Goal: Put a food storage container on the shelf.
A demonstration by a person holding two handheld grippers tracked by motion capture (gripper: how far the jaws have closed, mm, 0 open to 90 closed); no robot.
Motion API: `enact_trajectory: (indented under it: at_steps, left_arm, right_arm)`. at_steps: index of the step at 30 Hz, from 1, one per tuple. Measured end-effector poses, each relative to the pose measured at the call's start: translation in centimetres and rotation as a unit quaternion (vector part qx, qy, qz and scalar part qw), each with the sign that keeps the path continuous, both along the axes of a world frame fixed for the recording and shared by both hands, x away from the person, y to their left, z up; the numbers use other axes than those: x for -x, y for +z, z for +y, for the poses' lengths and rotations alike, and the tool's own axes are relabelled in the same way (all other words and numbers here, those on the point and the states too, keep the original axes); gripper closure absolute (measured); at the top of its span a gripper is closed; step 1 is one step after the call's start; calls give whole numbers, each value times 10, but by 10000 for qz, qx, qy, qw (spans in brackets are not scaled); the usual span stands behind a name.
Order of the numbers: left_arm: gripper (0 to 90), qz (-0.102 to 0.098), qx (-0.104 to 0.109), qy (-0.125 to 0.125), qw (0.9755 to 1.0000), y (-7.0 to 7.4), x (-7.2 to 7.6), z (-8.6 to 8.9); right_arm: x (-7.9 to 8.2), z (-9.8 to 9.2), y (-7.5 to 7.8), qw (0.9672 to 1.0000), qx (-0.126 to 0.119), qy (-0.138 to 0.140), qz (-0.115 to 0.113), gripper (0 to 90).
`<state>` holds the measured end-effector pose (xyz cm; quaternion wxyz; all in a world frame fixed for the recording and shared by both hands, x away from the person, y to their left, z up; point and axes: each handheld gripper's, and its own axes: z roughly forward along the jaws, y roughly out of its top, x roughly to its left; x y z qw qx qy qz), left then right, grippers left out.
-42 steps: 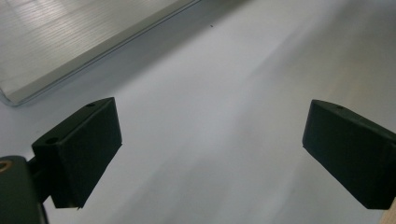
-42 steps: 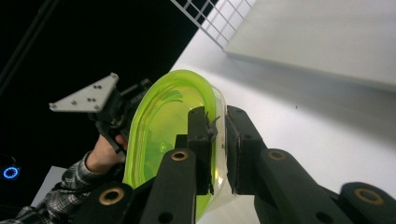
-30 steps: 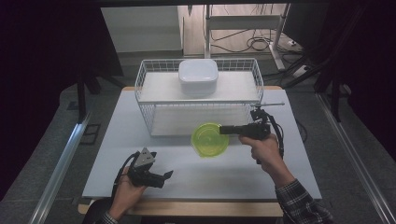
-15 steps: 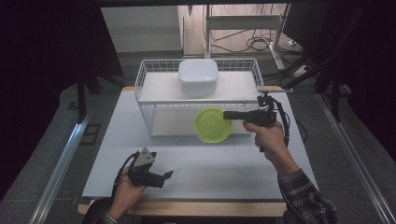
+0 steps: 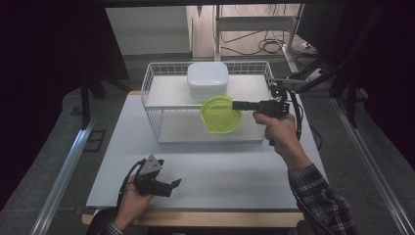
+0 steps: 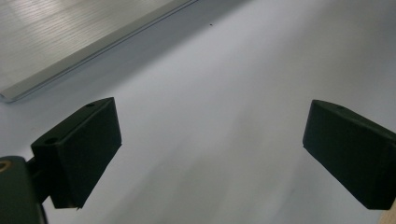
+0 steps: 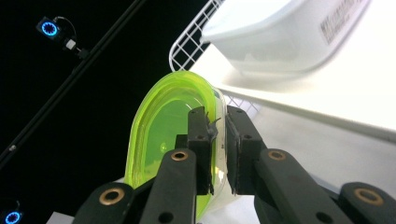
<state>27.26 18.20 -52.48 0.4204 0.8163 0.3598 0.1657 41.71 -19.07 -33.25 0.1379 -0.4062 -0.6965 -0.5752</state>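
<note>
A lime-green plastic bowl (image 5: pixel 219 115) hangs in the air in front of the white wire basket (image 5: pixel 152 117), its rim pinched by my right gripper (image 5: pixel 237 105), which is shut on it. In the right gripper view the two black jaws clamp the green bowl (image 7: pixel 161 130) at its wall, with the gripper (image 7: pixel 217 140) rolled on its side. A white lidded container (image 5: pixel 207 80) rests on the basket's top shelf. My left gripper (image 5: pixel 175 184) lies low near the table's front left, open, with only bare table between its pads (image 6: pixel 84 144).
The white table (image 5: pixel 235 171) has free room between the basket and its front edge. A metal rail (image 5: pixel 63 169) runs along the floor at the left. The white container (image 7: pixel 285 32) sits close above the bowl in the right gripper view.
My right gripper has lifted the green bowl up from the table to the height of the basket's top shelf. The left gripper has stayed where it was.
</note>
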Motion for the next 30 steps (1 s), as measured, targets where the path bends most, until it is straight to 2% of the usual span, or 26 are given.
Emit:
enact_trajectory:
  at_steps: [6, 19, 26, 30]
  left_arm:
    - [41, 6, 35, -12, 10000, 0, 0, 0]
    - [41, 23, 45, -26, 10000, 0, 0, 0]
    - [41, 34, 75, -38, 10000, 0, 1, 0]
    - [40, 32, 80, -54, 9999, 0, 1, 0]
  right_arm:
    - [-9, 4, 15, 9998, -136, -135, -68, 816]
    - [-28, 17, 43, 9986, -228, -442, -192, 816]
    - [-39, 29, 58, 9970, -270, -669, -280, 815]
    - [-49, 37, 66, 9950, -344, -880, -316, 815]
